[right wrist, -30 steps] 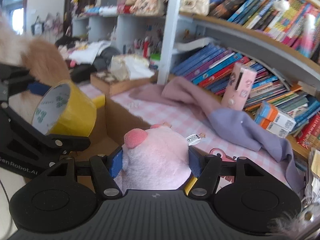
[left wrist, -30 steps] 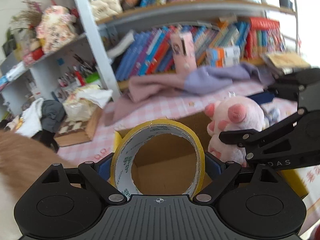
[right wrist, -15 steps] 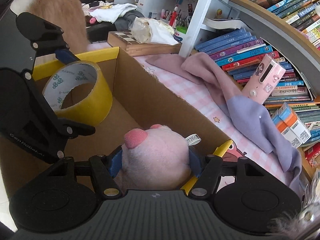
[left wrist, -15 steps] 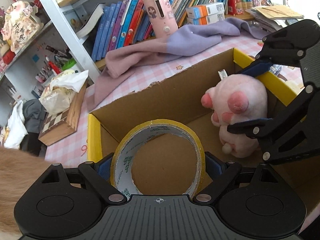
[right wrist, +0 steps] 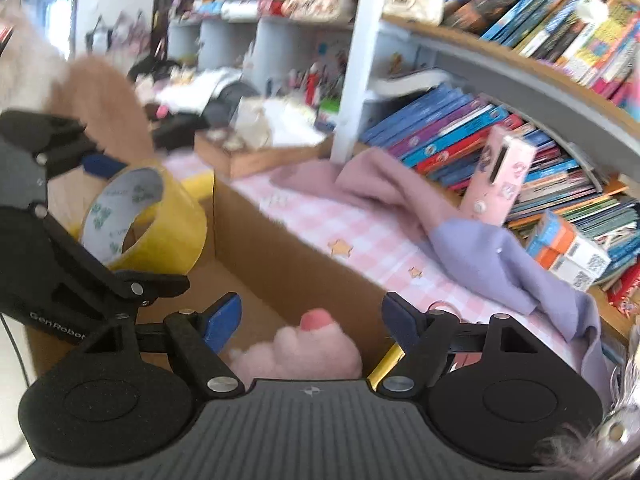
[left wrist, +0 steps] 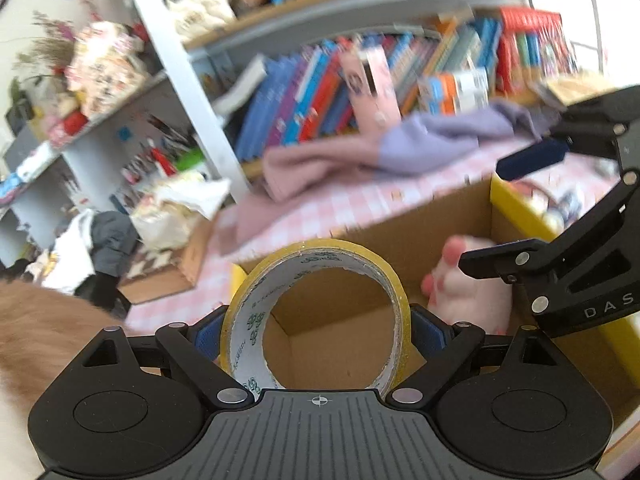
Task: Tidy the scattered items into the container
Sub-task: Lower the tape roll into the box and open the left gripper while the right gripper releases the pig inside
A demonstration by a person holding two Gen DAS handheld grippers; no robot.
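Note:
A yellow tape roll (left wrist: 320,246) stands upright between the blue pads of my left gripper (left wrist: 318,328), which is shut on it over the open cardboard box (left wrist: 420,232). The right wrist view shows the same roll (right wrist: 172,224) in the left gripper (right wrist: 132,222) at the left, above the box (right wrist: 288,268). A pink plush toy (right wrist: 304,348) lies low inside the box, beneath my right gripper (right wrist: 312,316). That gripper's jaws are opening and its blue pads stand clear of the toy. From the left wrist, the plush (left wrist: 464,284) sits below the right gripper (left wrist: 516,208).
A pink and purple cloth (right wrist: 400,204) lies on the pink checked tablecloth (right wrist: 320,216) behind the box. A pink device (right wrist: 500,176) leans on a bookshelf full of books. A wooden chequered box (right wrist: 256,156) stands further back. Tan fur (left wrist: 36,320) fills the left.
The right gripper's jaws have spread and the plush has dropped from between them into the box. The tape roll stays gripped. Both views dipped toward the box, then tilted back up.

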